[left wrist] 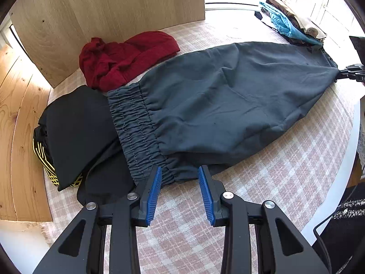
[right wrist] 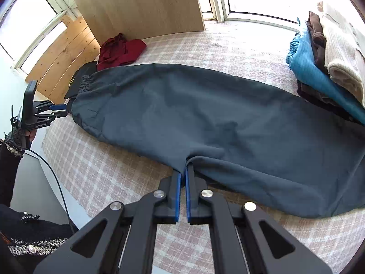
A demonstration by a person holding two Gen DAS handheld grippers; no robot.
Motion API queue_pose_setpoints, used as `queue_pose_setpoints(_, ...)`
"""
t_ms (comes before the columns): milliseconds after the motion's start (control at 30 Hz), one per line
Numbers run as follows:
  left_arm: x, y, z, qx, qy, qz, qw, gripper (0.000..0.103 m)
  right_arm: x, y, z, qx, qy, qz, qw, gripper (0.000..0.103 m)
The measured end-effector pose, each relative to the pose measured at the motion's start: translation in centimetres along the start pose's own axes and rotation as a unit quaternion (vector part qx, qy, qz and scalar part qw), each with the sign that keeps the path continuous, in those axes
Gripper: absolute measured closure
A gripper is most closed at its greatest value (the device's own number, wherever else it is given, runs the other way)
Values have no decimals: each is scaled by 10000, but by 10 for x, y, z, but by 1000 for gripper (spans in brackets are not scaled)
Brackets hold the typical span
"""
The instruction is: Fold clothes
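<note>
With my right gripper [right wrist: 183,178] pinching the grey trousers' [right wrist: 194,114] near edge and my left gripper [left wrist: 180,178] spread at the elastic waistband [left wrist: 136,130], I keep the cloth taut.

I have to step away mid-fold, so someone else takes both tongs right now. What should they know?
Left tongs: open, at the elastic waistband end of the dark grey trousers, gripping nothing.
Right tongs: shut on the trousers' near edge.
The trousers lie stretched lengthwise across the checked cloth.
Folded stack at the right end; red garment and black garment lie unfolded at the left end.
Left to do: grip the waistband, fold the trousers, then the rest.
</note>
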State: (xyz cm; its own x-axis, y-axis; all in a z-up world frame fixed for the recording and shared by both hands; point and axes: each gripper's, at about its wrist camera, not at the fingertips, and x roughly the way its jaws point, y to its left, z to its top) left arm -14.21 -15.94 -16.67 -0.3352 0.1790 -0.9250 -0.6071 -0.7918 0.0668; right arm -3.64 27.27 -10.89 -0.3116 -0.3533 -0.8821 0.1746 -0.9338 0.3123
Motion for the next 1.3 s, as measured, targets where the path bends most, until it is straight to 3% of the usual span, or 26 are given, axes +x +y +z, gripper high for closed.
queue_pose_setpoints(100,-3,-5,0,74,-69,-53,9999,71,-7,-2,-6,24,474,314,9984,100)
queue_pose_setpoints(267,9,-15,9,114,-95,-222,9996,71,11,-23,9,616,352,392,9967,100)
queue_pose_setpoints(400,18,-49,17,601,-69,-456,9971,71,26,-40,21,1088,254,454,9927,99)
queue_pose_setpoints(500,22,-72,25,924,-218,-829,9920,68,42,-43,34,1045,394,140,9936,97)
queue_pose_setpoints(567,39,-73,35,986,-138,-802,9918,66,49,-51,38,1083,437,-54,9931,96)
queue_pose_setpoints(600,51,-70,40,963,-33,-619,9934,67,52,-55,38,1146,527,-103,9920,94)
queue_pose_setpoints(700,77,-49,53,624,264,-363,9970,70,53,-59,33,1265,693,-136,9895,90)
queue_pose_setpoints(867,81,-35,64,421,277,-464,9976,70,25,-33,0,980,493,-111,9939,76)
queue_pose_setpoints(967,80,-37,65,494,297,-455,9973,70,21,-2,-28,660,350,94,9972,74)
queue_pose_setpoints(1067,78,-38,64,543,302,-442,9971,70,39,31,-42,228,242,178,9993,74)
queue_pose_setpoints(1300,66,-32,61,504,276,-379,9976,70,107,60,-19,-539,273,-463,9971,73)
